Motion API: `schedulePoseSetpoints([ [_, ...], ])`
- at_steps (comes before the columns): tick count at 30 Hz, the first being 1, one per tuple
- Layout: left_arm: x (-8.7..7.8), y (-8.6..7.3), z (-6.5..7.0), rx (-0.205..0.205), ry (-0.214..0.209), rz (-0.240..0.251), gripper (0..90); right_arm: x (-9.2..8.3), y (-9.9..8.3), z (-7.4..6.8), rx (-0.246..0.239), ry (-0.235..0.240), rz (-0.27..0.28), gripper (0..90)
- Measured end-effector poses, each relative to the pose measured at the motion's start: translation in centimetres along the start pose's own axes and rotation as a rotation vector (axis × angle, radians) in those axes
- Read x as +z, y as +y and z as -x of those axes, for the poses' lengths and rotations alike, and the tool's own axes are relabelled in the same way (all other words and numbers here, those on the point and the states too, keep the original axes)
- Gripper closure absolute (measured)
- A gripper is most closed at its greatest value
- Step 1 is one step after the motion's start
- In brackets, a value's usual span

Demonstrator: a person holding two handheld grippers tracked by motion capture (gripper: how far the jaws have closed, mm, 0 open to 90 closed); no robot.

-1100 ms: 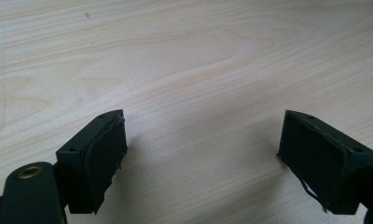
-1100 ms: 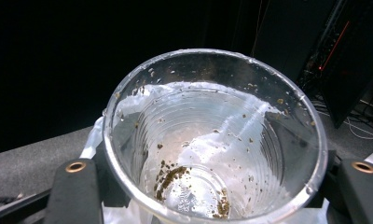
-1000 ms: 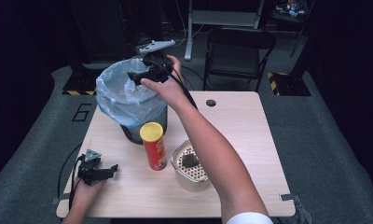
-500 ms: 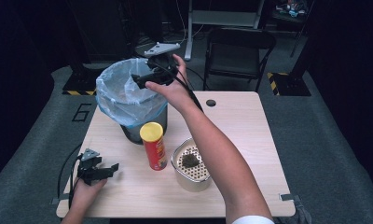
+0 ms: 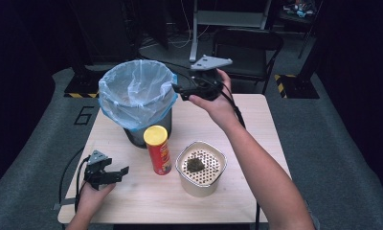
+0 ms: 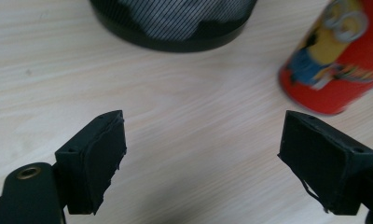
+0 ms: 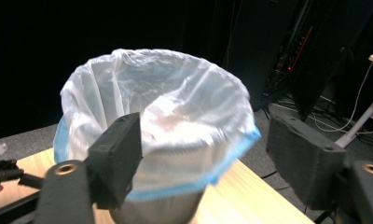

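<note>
- Bench [image 5: 256, 124]: a pale wood-grain top, roughly square, standing on grey carpet [image 5: 333, 158]. The grain runs left to right in the high view, and the left gripper view shows the same light boards close up.
- Room: dark all round. At the far side stand a black chair [image 5: 247, 48] and the foot of a grey stand [image 5: 199, 28]. Yellow-and-black striped tape [image 5: 287, 79] lies on the floor at far right, and a numeral 6 [image 5: 84, 116] is marked on the carpet at left.
- Waste bin [image 5: 137, 93]: a dark bin lined with a clear, blue-edged bag, on the far left part of the bench. It also appears in the right gripper view [image 7: 156, 121].
- Red can [image 5: 157, 149]: upright with a yellow lid, just near of the bin. Its cartoon print shows in the left gripper view [image 6: 338, 60].
- White strainer bowl [image 5: 201, 184]: right of the can, apart from it, with a dark clump on its perforated insert.
- Right gripper [image 5: 180, 91]: held above the bench just right of the bin's rim, pointing left toward it. Its fingers have just been closing, yet stand apart with nothing between them.
- Left gripper [image 5: 120, 173]: low at the near left corner, pointing right. Its fingers are spread wide over bare wood.
</note>
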State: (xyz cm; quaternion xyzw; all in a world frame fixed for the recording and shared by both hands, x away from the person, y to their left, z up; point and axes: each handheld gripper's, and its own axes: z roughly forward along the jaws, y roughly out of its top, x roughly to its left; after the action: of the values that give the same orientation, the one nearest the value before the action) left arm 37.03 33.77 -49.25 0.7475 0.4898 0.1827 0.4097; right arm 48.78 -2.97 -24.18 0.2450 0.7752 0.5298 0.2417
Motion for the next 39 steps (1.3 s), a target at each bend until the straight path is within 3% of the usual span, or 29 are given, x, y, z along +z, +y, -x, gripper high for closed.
schedulePoseSetpoints([
  [3, -0.4, 0.8, 1.0, 0.031, -0.04, 0.015, 15.4, -2.0, -1.6, 0.9, 0.021, -0.012, -0.007, 30.6],
  [8, -0.6, 1.7, 2.4, 0.044, -0.094, 0.055, 14.3, -4.6, -5.2, 1.9, 0.036, -0.033, -0.062, 31.8],
  [14, -0.4, 2.8, 4.0, 0.076, -0.143, 0.046, 15.0, -6.4, -8.3, 2.3, 0.072, -0.072, -0.104, 31.8],
  [18, -0.1, 3.5, 4.9, 0.057, -0.191, 0.064, 14.9, -7.9, -10.0, 2.4, 0.105, -0.08, -0.094, 30.8],
  [26, 1.5, 4.4, 6.5, 0.101, -0.211, 0.056, 14.8, -9.5, -12.9, 2.2, 0.16, -0.086, -0.104, 30.1],
  [28, 1.9, 4.6, 6.9, 0.118, -0.216, 0.046, 14.8, -9.8, -13.4, 2.1, 0.155, -0.091, -0.104, 30.1],
  [32, 2.8, 4.8, 7.3, 0.116, -0.224, 0.032, 14.7, -10.6, -14.8, 1.7, 0.157, -0.109, -0.089, 29.2],
  [36, 3.8, 4.9, 7.7, 0.125, -0.236, 0.02, 14.7, -11.3, -16.2, 1.4, 0.126, -0.148, -0.12, 28.7],
  [39, 4.6, 4.9, 7.9, 0.126, -0.235, 0.011, 14.7, -11.9, -17.0, 1.5, 0.157, -0.16, -0.119, 28.0],
])
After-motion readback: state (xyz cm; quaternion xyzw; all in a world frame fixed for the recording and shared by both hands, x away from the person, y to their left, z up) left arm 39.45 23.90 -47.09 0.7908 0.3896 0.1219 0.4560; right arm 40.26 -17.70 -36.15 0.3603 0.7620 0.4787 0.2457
